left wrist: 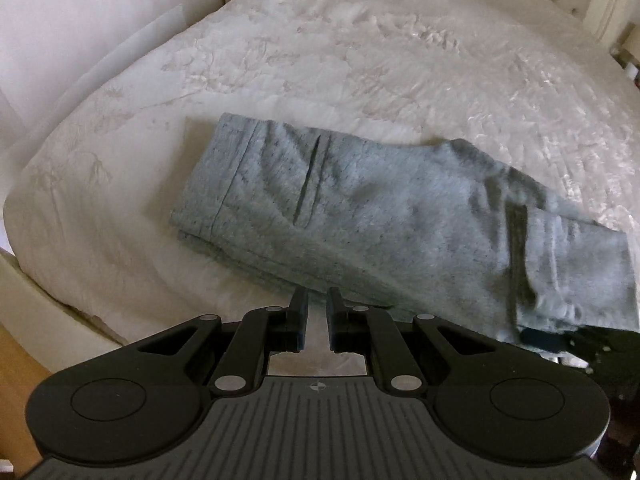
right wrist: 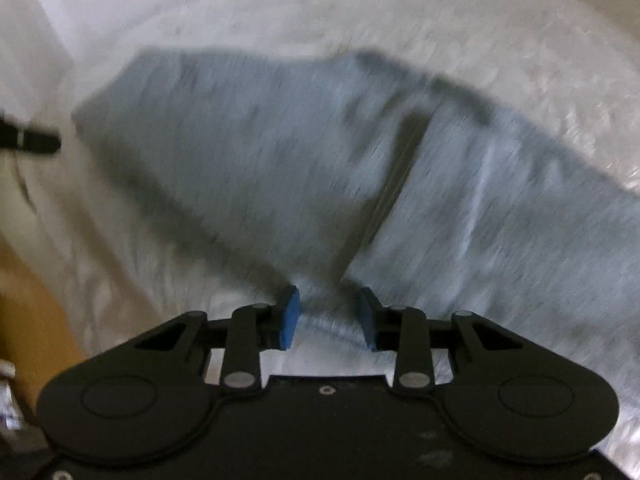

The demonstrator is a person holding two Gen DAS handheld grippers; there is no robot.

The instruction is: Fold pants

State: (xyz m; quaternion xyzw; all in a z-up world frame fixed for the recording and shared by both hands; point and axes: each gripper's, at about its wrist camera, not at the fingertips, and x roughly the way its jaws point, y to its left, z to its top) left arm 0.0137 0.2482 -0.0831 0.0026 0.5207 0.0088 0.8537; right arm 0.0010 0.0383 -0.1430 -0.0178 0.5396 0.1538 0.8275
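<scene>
No readable writing | grey pants point(left wrist: 384, 216) | white bedspread point(left wrist: 360, 60)

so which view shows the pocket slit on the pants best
The left wrist view: the pocket slit is sharp there, a dark line near the folded end of the pants on the bed. The right wrist view is motion-blurred; only a dark crease shows, no clear slit.
</scene>
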